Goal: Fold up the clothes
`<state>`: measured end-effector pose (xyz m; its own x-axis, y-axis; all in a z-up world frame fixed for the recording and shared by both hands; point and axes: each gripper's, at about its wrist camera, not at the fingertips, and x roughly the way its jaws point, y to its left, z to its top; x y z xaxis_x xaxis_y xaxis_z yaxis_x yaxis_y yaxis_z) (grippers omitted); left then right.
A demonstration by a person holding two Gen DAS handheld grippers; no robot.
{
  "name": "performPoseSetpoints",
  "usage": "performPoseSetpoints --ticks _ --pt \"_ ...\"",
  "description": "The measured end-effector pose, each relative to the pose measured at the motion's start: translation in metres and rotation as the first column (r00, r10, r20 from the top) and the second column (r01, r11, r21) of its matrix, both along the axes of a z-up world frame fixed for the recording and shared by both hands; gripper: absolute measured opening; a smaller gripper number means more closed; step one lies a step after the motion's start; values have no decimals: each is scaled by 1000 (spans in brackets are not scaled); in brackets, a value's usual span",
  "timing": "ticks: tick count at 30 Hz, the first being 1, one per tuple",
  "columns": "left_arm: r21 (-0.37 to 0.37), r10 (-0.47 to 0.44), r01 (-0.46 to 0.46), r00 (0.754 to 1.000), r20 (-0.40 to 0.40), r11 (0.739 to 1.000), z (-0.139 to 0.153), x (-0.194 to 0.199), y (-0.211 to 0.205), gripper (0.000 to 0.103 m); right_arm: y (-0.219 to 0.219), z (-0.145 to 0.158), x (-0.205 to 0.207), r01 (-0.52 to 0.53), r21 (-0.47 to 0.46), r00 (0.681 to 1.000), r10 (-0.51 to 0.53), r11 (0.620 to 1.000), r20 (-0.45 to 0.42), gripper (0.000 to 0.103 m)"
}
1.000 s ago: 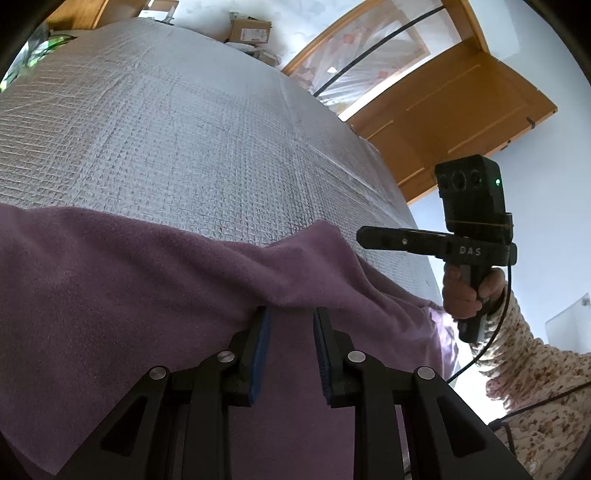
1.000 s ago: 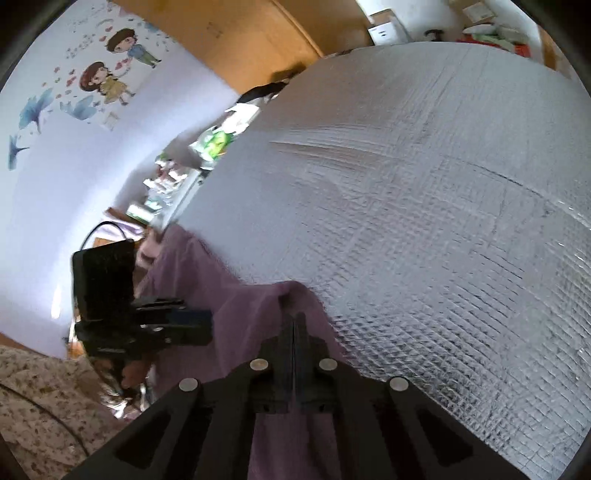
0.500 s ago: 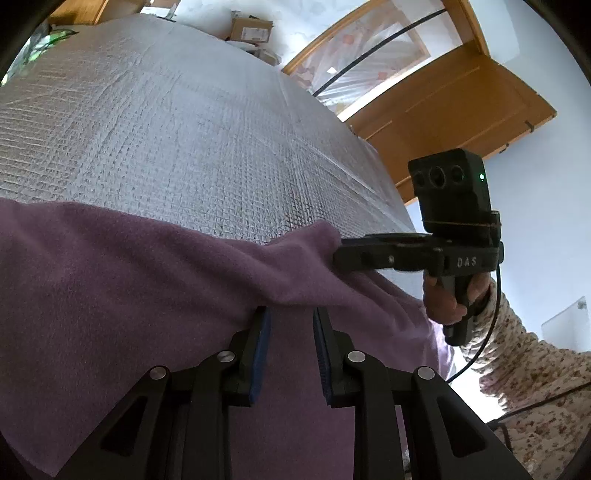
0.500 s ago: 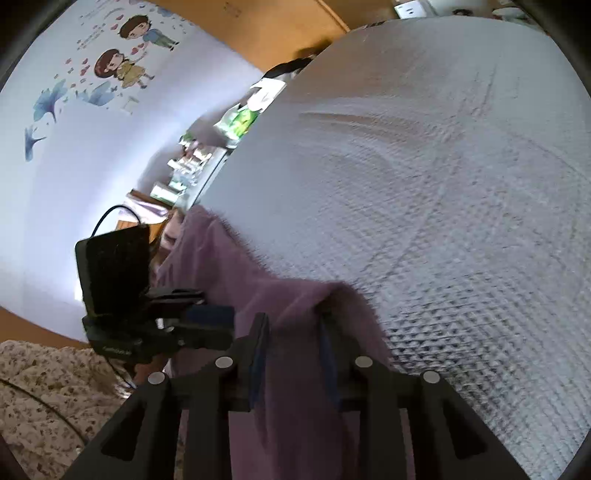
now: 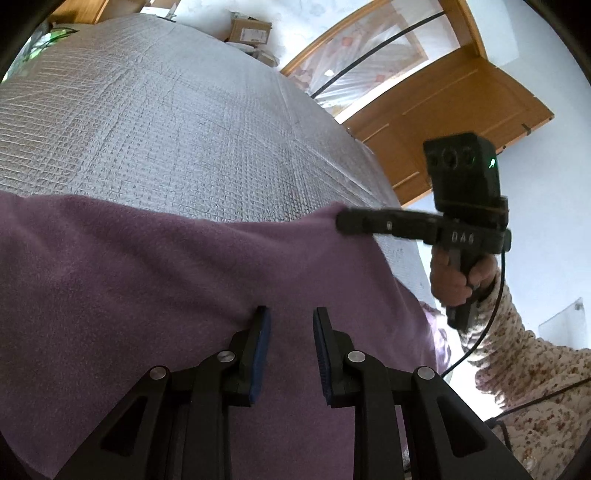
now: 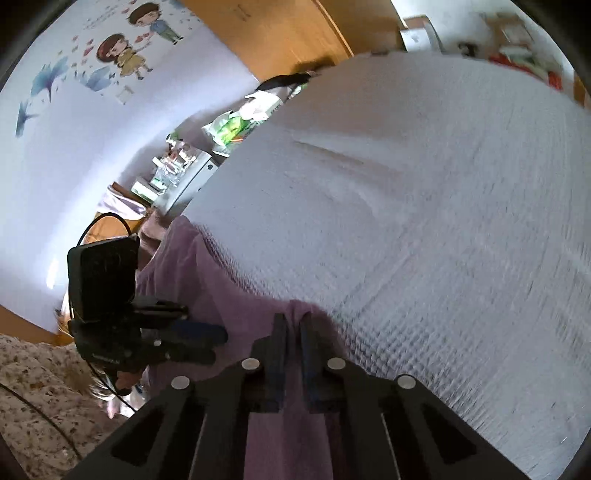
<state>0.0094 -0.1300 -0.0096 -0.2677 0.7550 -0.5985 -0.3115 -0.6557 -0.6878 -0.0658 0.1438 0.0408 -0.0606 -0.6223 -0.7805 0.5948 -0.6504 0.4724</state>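
Two claws: both work on one purple fleece garment (image 5: 155, 280) spread at the near edge of the bed (image 5: 155, 122).
Left claw (image 5: 290, 325): jaws stand partly apart over the fleece; cloth shows in the gap between them, but the blue pads (image 5: 260, 350) do not visibly press on it (so I read this one as open and not gripping).
Right claw (image 6: 291, 325): its jaws have just been closing, and a raised corner of the fleece sits between them; in the left wrist view the tip meets the far right corner of the garment, which looks pinched.
Right hand (image 5: 458, 273): wrapped round the handle, floral sleeve (image 5: 532, 373) behind it.
Garment position: lying flat across the near part of the bed, its far hem running along the grey quilted cover, right corner lifted slightly off it.
Step in hand: by my judgement, securing the corner before carrying it over for a fold.
How to do it well: confirm the pinch takes the full thickness of the hem, not just the nap (fleece slips); get the left claw onto its own edge too, then lift both together so the fold line stays straight.
Risk: pulling with one corner only would likely skew the cloth.
Farther off: wooden door (image 5: 443, 110) and cardboard box (image 5: 249, 31) beyond the bed.
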Motion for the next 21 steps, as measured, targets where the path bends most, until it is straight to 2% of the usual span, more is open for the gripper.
performPoseSetpoints --ticks 2,4,11,17,21 --pt "5 1 -1 1000 3 1000 -1 1 -2 25 -11 -7 4 -15 91 999 20 996 -48 7" --pt "8 1 -1 1000 4 1000 -2 3 -4 25 -17 -17 6 -26 121 999 31 992 -43 7" --pt "9 2 -2 1000 5 1000 -3 3 -7 25 4 -12 0 54 85 998 -52 995 -32 15" --pt "-22 7 -7 1000 -10 1000 6 4 -2 25 53 13 25 146 66 985 -139 987 -101 15" --pt "-14 -7 6 999 -39 1000 17 3 3 25 86 17 53 171 127 980 -155 977 -129 15"
